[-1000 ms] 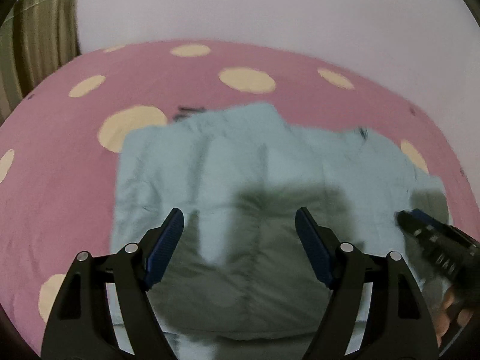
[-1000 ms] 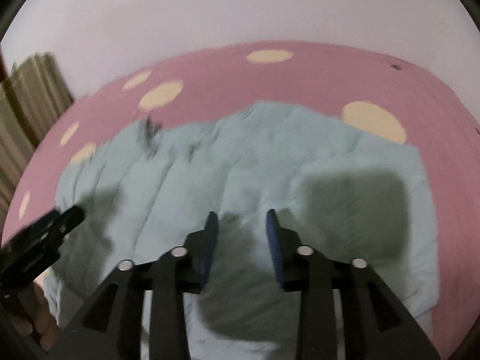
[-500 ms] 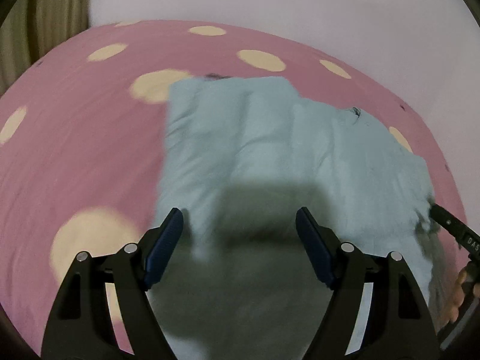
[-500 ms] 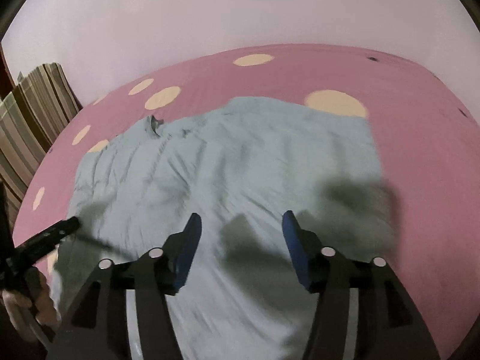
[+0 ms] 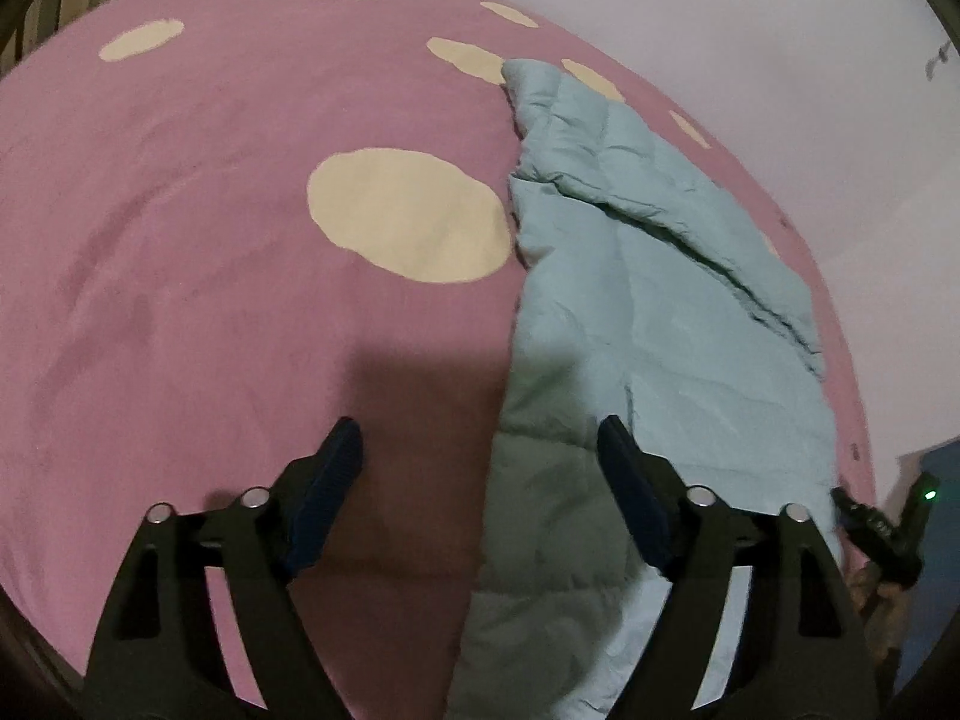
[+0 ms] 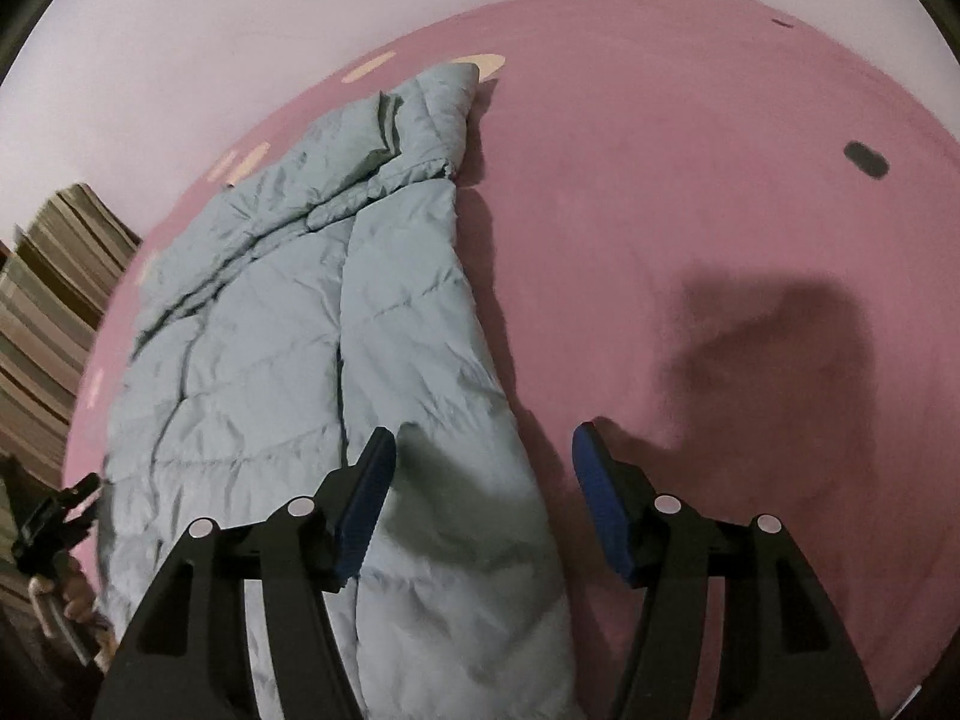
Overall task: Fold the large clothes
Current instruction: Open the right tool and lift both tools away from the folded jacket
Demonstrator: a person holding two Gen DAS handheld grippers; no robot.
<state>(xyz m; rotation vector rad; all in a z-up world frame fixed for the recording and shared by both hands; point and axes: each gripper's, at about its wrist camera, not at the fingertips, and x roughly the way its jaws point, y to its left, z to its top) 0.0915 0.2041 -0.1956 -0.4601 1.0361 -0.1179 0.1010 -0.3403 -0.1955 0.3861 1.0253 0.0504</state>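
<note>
Our pale blue quilted puffer jacket (image 5: 654,324) lies lengthwise, near to far, on the pink spotted bedcover (image 5: 210,240), between our left gripper (image 5: 480,468) and right gripper (image 6: 483,480), both released, having just widened, empty.

One pale blue quilted garment (image 5: 654,312) lay on one pink bedspread (image 5: 180,240). Left of the garment, in the left wrist view, the spread showed about seven cream spots, the largest (image 5: 408,216) just beside the garment's edge; the count at the far rim was uncertain. Right of the garment, in the right wrist view, three small dark marks sat on the spread, the clearest (image 6: 866,159) well apart from it. Two grippers were there: the left gripper (image 5: 480,456) and the right gripper (image 6: 483,468), each with two blue-padded fingers.
</note>
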